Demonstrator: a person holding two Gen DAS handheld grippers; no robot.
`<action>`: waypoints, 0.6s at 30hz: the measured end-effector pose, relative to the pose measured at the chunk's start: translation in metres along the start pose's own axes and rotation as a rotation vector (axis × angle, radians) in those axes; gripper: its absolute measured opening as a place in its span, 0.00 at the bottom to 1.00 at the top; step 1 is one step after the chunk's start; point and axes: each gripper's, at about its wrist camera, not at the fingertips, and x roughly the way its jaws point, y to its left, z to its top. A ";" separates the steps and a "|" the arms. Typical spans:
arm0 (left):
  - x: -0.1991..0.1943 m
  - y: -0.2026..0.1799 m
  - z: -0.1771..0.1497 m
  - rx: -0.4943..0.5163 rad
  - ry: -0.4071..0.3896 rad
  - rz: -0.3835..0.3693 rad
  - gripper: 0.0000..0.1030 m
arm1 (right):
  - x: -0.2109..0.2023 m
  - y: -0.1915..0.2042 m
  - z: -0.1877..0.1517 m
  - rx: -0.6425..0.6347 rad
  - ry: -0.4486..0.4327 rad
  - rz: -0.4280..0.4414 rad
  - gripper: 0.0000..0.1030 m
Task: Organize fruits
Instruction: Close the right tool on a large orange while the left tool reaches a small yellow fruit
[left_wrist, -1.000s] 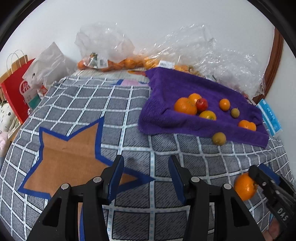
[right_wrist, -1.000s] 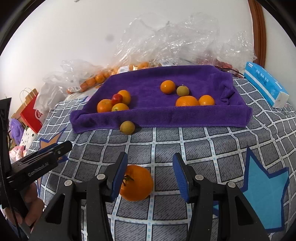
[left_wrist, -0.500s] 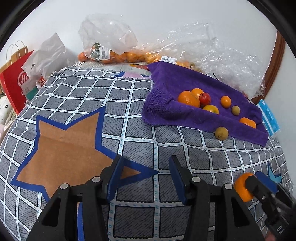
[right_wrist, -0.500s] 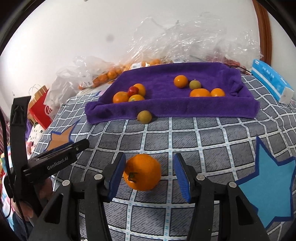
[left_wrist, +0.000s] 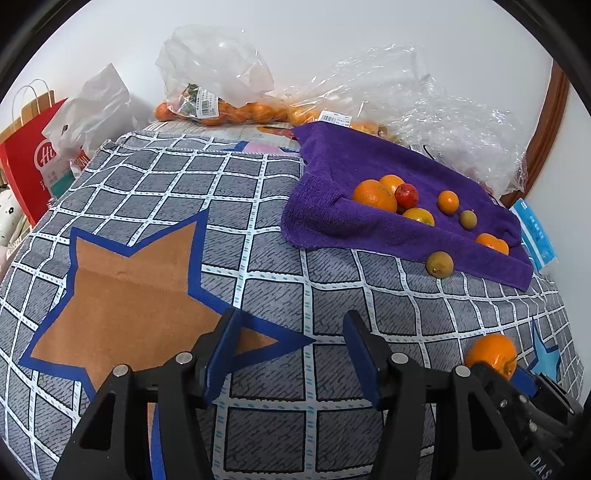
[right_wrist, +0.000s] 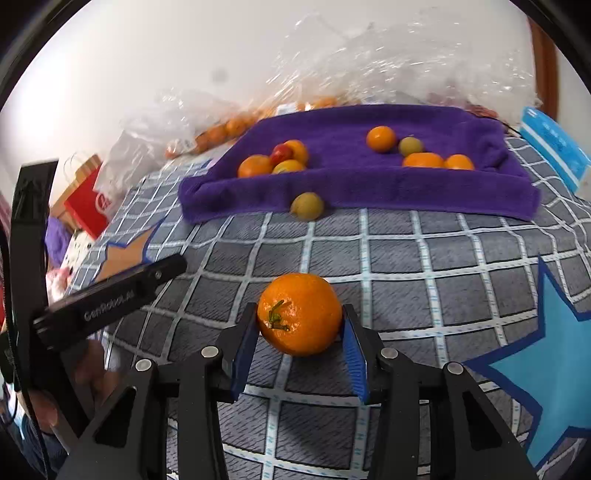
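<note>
A large orange (right_wrist: 299, 314) with a green stalk rests on the checked blanket. My right gripper (right_wrist: 300, 313) is closing around it, and both blue pads touch its sides. The same orange (left_wrist: 491, 352) shows at the lower right of the left wrist view. My left gripper (left_wrist: 290, 317) hovers over the blanket by the brown star; its jaws are opening with nothing between them. Several oranges (left_wrist: 373, 195) and a red fruit (left_wrist: 406, 195) lie on a purple towel (left_wrist: 351, 166). A small yellow-green fruit (right_wrist: 307, 206) sits just off the towel's front edge.
Clear plastic bags of oranges (left_wrist: 221, 107) and crumpled plastic wrap (left_wrist: 443, 122) lie behind the towel against the wall. A red paper bag (left_wrist: 29, 162) stands at the far left. A blue tissue pack (right_wrist: 554, 147) lies right of the towel.
My right gripper has come forward around the orange and its jaws have narrowed onto it. The left jaws have spread a little wider; the left gripper stays over the same spot.
</note>
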 end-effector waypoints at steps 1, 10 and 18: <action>0.000 0.000 0.000 0.002 0.001 0.000 0.56 | -0.001 -0.001 0.000 0.008 -0.002 0.003 0.42; 0.000 -0.004 -0.002 0.025 0.009 0.009 0.61 | -0.020 -0.019 0.004 -0.024 -0.067 -0.115 0.42; -0.002 -0.017 -0.007 0.100 0.040 0.058 0.59 | -0.037 -0.044 0.008 -0.049 -0.117 -0.204 0.42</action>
